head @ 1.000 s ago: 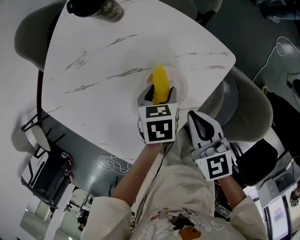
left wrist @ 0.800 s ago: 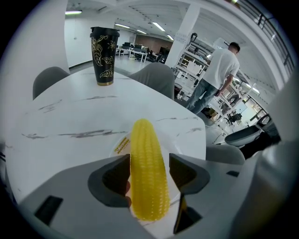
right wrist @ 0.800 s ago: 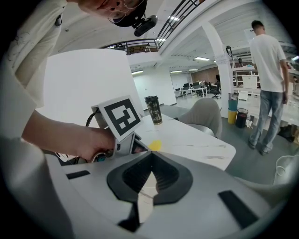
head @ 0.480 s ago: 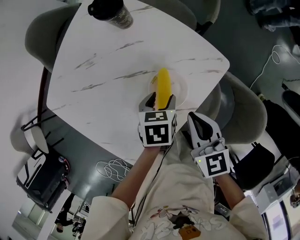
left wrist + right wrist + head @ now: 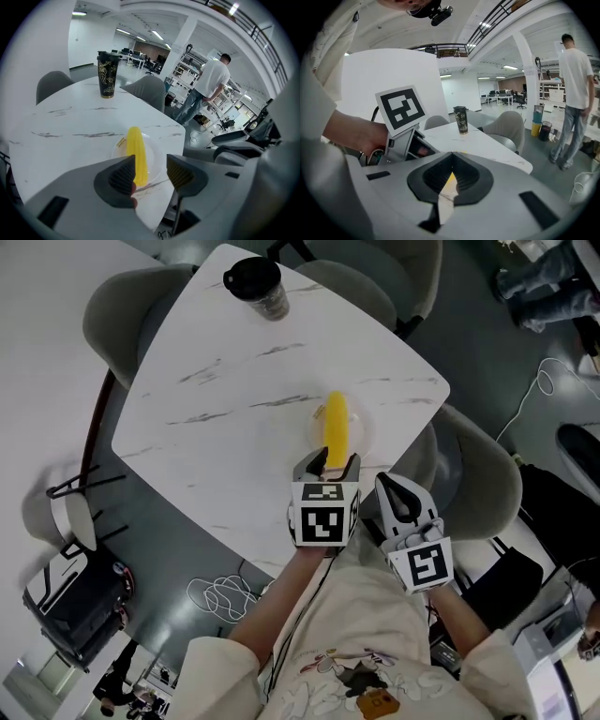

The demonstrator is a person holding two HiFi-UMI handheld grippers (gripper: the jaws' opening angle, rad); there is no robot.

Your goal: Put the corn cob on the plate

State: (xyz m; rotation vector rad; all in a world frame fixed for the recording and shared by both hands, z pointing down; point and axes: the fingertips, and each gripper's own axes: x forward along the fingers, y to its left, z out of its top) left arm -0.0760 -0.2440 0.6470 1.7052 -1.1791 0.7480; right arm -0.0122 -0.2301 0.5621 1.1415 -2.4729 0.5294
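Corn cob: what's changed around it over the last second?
The left hand-held gripper has lifted up and back off the corn cob. Its jaws are open and have just been closing slightly, with nothing between them. The corn cob still lies on the plate, and the right hand-held gripper stays shut.

White grey-veined table [image 5: 234, 381], dark lidded cup [image 5: 258, 287] stood near its far corner, clear plate [image 5: 364, 427] lay near the person's edge
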